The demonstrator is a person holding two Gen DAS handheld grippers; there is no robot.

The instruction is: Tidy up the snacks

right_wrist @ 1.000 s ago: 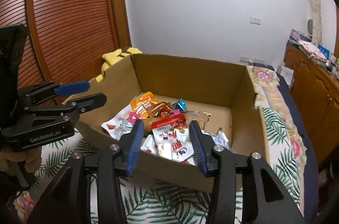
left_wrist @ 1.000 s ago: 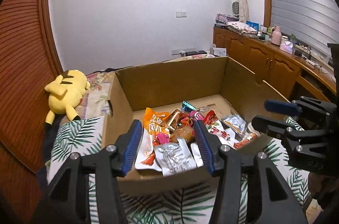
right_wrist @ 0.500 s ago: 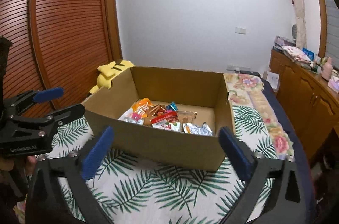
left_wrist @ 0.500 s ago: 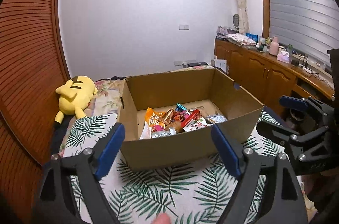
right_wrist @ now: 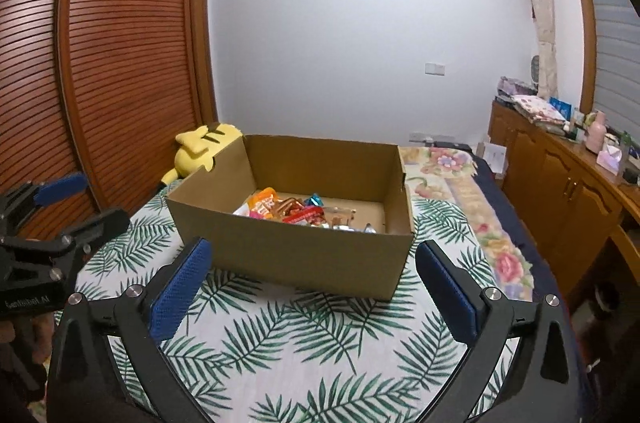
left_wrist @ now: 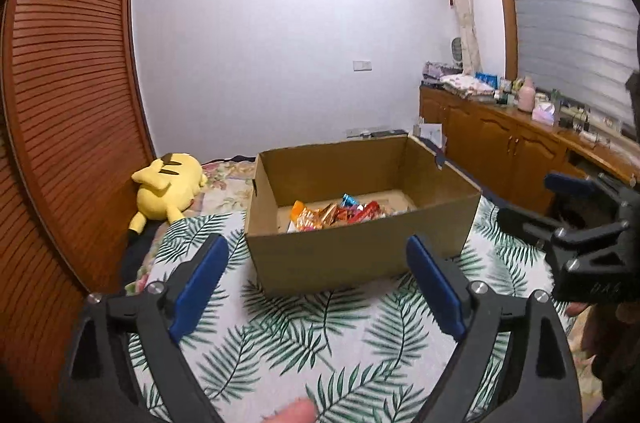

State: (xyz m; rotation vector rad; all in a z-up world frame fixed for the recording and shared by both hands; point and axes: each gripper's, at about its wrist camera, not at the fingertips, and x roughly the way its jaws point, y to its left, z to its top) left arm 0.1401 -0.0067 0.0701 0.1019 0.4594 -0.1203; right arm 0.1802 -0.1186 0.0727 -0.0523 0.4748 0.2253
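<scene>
on the leaf-print cover sits a brown cardboard box (right_wrist: pixel 304 255) holding bright snack packets (right_wrist: pixel 298 211); both grippers' fingers spread wide.

To my far left a yellow plush toy (left_wrist: pixel 170 185) lies on the leaf-print bedspread (left_wrist: pixel 304 343) beside the slatted wooden door (left_wrist: pixel 68 127), with wooden cabinets (left_wrist: pixel 500 159) along the right wall.

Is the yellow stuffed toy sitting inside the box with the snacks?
No, the yellow stuffed toy lies on the bed outside the cardboard box, beside its left wall.
</scene>
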